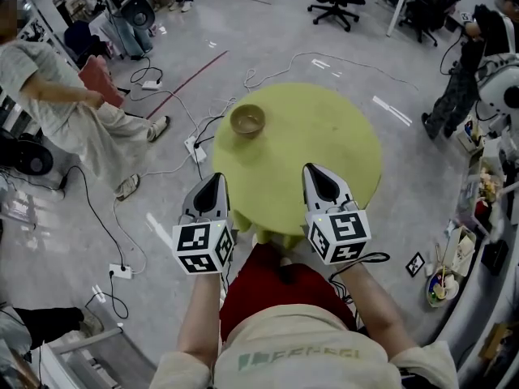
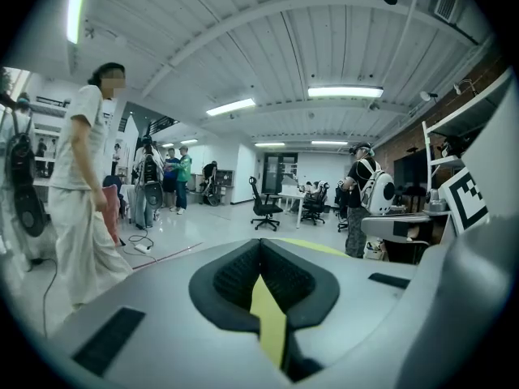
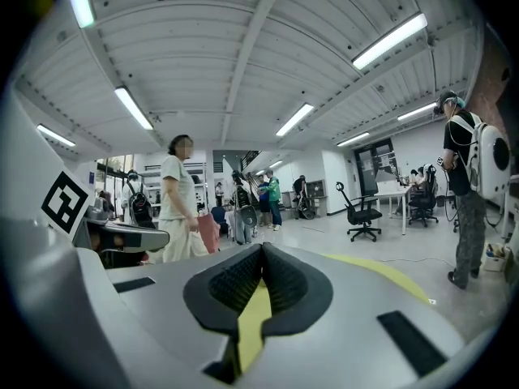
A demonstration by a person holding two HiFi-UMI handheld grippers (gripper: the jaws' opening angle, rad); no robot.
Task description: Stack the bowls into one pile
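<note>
Left gripper: I hold it over the table's near-left edge, jaws pressed together with nothing between them.
Right gripper: just to its right at the near edge, likewise closed and empty.
Bowls: one pile (I cannot count how many are in it) at the far left of the green table, well apart from both grippers.
Why so: no loose bowl shows on the top, so I judge the stacking done and the grippers parked clear.
Around: floor cables by the table's left, a person standing further left, an office chair far beyond.
In the way: nothing lies between the grippers and the pile.
</note>
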